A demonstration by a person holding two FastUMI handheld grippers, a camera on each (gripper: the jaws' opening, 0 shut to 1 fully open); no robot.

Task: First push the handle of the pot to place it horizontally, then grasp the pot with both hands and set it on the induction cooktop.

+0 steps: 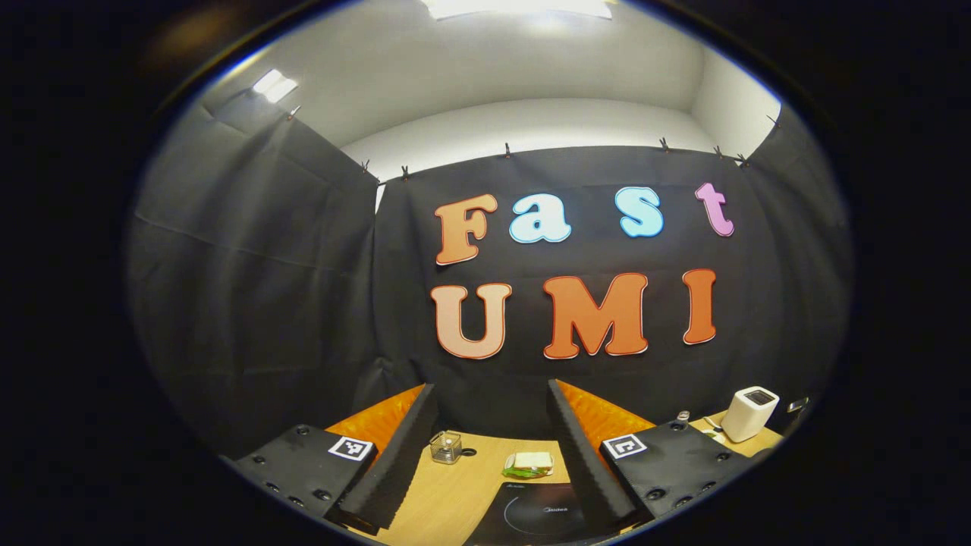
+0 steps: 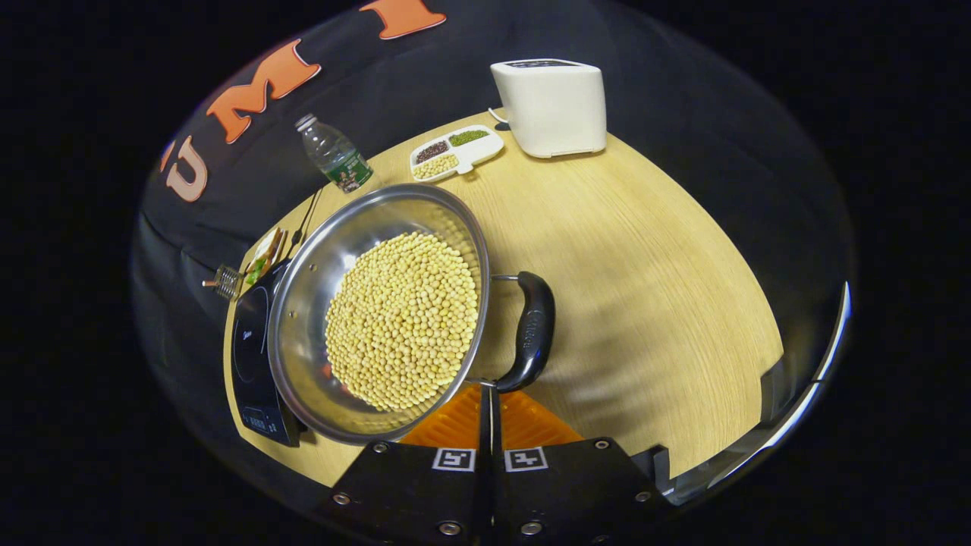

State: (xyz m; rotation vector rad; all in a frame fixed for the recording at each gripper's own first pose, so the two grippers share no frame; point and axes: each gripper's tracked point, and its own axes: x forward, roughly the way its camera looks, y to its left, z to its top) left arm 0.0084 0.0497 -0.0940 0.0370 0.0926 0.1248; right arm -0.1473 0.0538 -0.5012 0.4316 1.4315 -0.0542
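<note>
A steel pot (image 2: 303, 303) full of yellow beans (image 2: 402, 318) stands on the wooden table (image 2: 645, 288) in the right gripper view. Its black loop handle (image 2: 533, 330) sticks out from the rim on the right side. My right gripper (image 2: 489, 390) is shut, its tips right at the handle's near end where the wire meets the rim. The black induction cooktop (image 2: 250, 356) lies just left of the pot, partly hidden behind it. My left gripper (image 1: 489, 455) is open, held above the cooktop (image 1: 531, 516) with nothing between its fingers.
At the table's back stand a white toaster (image 2: 550, 106), a divided dish of beans (image 2: 455, 152) and a water bottle (image 2: 334, 155). A sandwich (image 2: 265, 254) and a small glass jar (image 2: 224, 280) lie behind the cooktop. Bare table stretches right of the pot.
</note>
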